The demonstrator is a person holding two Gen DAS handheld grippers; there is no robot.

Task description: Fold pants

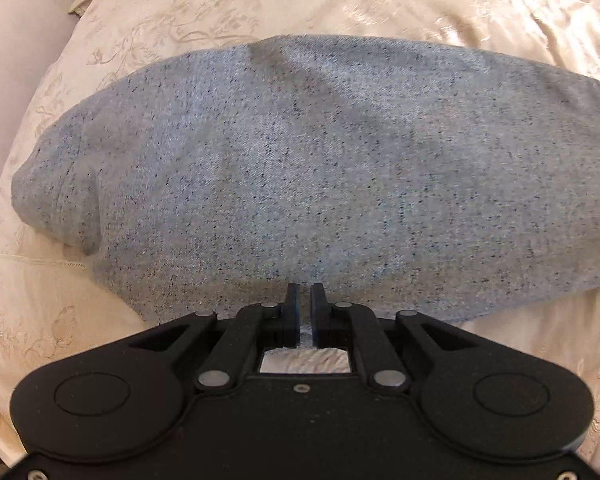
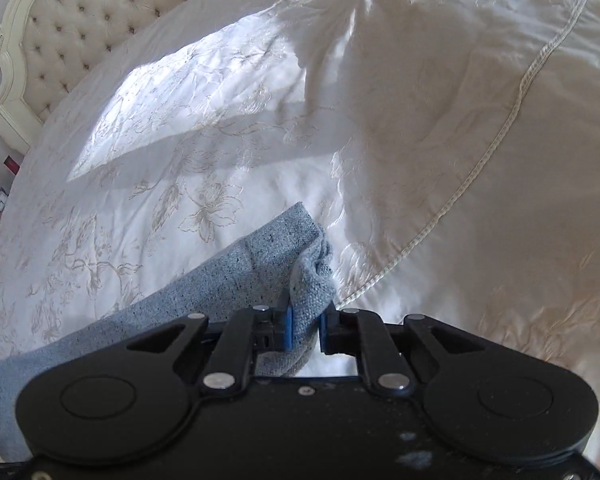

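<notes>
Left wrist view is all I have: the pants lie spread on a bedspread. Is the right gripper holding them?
Observer: Yes, the right gripper is shut on a bunched end of the pants.
Operator: Where does the rest of the cloth run?
Observer: From the pads it trails toward the lower left of the right wrist view, across the bedspread.
Operator: Anything near that end?
Observer: A corded seam in the bedspread passes just to its right.
</notes>
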